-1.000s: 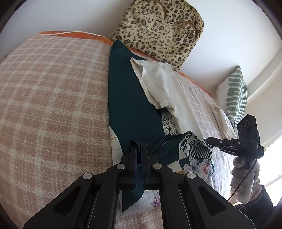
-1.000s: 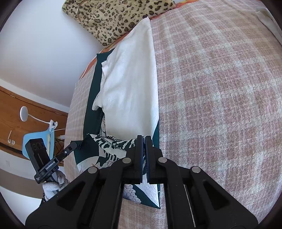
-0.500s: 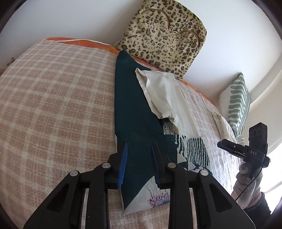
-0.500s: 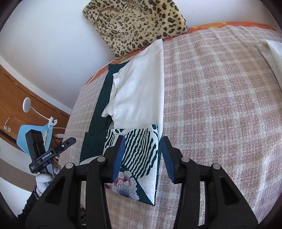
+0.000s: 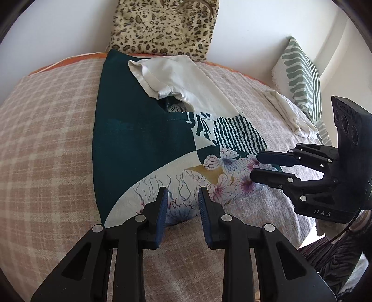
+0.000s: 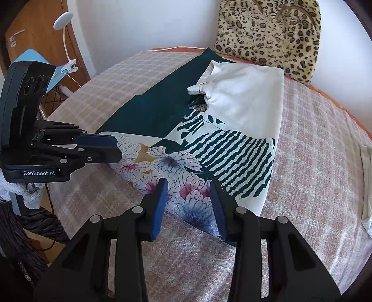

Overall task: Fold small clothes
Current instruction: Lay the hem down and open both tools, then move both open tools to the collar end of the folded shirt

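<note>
A dark teal garment with floral and striped print (image 5: 144, 144) lies folded on the plaid bed cover (image 5: 46, 151); it also shows in the right wrist view (image 6: 209, 148). A white garment (image 5: 186, 79) lies on its far part, seen too in the right wrist view (image 6: 251, 102). My left gripper (image 5: 182, 197) is open and empty over the near floral edge. My right gripper (image 6: 189, 188) is open and empty over the same near edge. Each gripper shows in the other's view, the right (image 5: 265, 166) and the left (image 6: 114, 148).
A leopard-print cushion (image 5: 162, 25) leans on the wall behind the clothes. A green striped pillow (image 5: 302, 74) and another folded white cloth (image 5: 288, 111) lie at the right. A wooden cabinet with a clip lamp (image 6: 65, 21) stands left of the bed.
Both grippers were shut on the printed garment's hem a second ago. They let go, opened, and pulled back toward the near edge. The folded flap now lies flat.
</note>
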A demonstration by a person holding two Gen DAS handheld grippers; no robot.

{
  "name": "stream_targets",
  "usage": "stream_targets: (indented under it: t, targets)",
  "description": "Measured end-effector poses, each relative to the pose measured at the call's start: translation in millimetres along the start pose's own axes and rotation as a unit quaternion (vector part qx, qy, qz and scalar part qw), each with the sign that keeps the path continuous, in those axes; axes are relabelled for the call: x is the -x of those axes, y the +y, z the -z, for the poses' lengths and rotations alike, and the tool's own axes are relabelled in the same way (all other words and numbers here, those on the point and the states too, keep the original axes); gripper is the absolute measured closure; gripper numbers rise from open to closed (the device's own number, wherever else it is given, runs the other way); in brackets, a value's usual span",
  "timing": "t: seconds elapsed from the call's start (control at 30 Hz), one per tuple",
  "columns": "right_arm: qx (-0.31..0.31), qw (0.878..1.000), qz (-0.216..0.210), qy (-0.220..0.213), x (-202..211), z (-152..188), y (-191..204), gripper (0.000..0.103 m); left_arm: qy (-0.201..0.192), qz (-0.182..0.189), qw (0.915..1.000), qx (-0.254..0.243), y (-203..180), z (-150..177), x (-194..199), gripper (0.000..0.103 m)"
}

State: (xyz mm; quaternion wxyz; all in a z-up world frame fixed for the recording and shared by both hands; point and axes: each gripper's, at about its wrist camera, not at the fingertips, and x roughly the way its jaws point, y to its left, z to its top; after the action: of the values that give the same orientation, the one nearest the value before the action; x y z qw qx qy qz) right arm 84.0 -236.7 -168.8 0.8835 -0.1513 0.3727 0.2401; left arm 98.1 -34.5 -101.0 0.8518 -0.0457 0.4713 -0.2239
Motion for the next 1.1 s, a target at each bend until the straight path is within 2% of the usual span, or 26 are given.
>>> stream_targets:
  t: [0.17,0.37,0.53,0.7,0.8,0.93,1.0,1.1]
  targets:
    - [0.015,0.999,0.027,0.026,-12.6,12.0,-3.2,0.069,-0.001,-0.015,0.9999,-0.002,10.1,7.4,1.6,0.078]
    - [-0.009,0.999,0.013,0.040,-3.2,16.4,-22.4,0.069,-0.012,-0.027,0.9995,0.013,26.1,7.7,14.5,0.078]
    - [-0.058,0.998,-0.003,0.012,18.4,10.6,-46.8,0.069,-0.038,-0.025,0.9982,0.040,50.7,-8.7,30.2,0.078]
    - [-0.117,0.993,-0.017,-0.014,28.7,-3.6,-79.1,0.069,-0.068,-0.010,0.9952,0.069,72.9,-39.2,41.6,0.077]
    - [-0.151,0.988,-0.020,-0.025,29.4,-14.9,-99.3,0.069,-0.081,0.004,0.9922,0.095,88.1,-65.6,44.2,0.064]
    - [-0.185,0.982,-0.026,-0.035,26.7,-32.3,-127.6,0.069,-0.078,0.018,0.9903,0.114,109.0,-106.1,36.7,0.058]
    - [-0.199,0.979,-0.030,-0.037,22.8,-43.4,-143.7,0.068,-0.072,0.018,0.9897,0.122,120.0,-124.4,28.4,0.052]
    - [-0.219,0.974,-0.034,-0.043,14.8,-61.8,-166.8,0.065,-0.070,0.022,0.9877,0.138,135.1,-150.4,15.2,0.051]
